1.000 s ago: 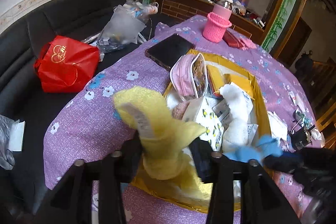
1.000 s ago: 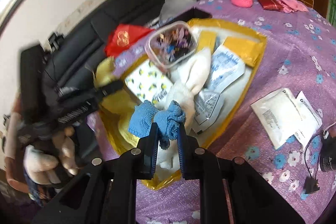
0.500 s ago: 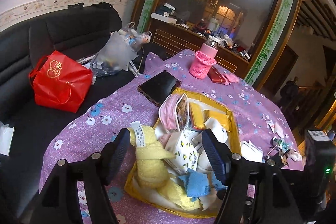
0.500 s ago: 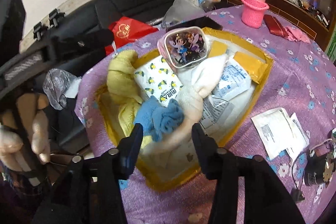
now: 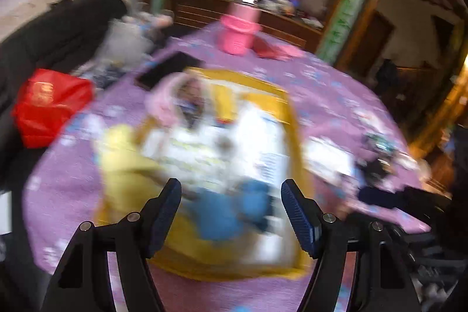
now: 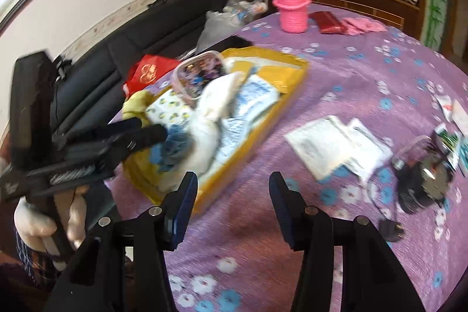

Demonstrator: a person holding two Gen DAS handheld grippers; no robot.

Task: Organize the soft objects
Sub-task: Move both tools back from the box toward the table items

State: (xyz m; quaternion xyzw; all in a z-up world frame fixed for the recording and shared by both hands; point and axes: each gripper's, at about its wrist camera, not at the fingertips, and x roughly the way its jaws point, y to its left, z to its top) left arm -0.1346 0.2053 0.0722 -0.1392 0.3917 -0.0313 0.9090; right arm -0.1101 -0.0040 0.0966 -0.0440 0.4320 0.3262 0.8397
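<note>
A yellow tray (image 5: 257, 81) (image 6: 295, 84) on the purple flowered tablecloth holds soft things. A yellow cloth (image 5: 122, 163) (image 6: 136, 104) lies at its near left corner. A blue cloth (image 5: 231, 209) (image 6: 172, 145) lies at its near end beside a white plush (image 6: 216, 107). My left gripper (image 5: 231, 195) is open and empty, just above the blue cloth; it also shows from the side in the right wrist view (image 6: 140, 133). My right gripper (image 6: 232, 189) is open and empty over the tablecloth, right of the tray. The left wrist view is blurred.
The tray also holds a clear lidded box (image 6: 199, 72), a patterned pack (image 6: 169, 107) and white packets (image 6: 254, 95). White packets (image 6: 336, 148) and black clutter (image 6: 424, 180) lie on the cloth to the right. A pink cup (image 6: 292, 10) stands far back. A red bag (image 5: 49, 104) lies on the black sofa.
Both grippers opened and let go: the yellow cloth and the blue cloth now lie in the tray. Both grippers pulled back; the right one swung to the right, off the tray.
</note>
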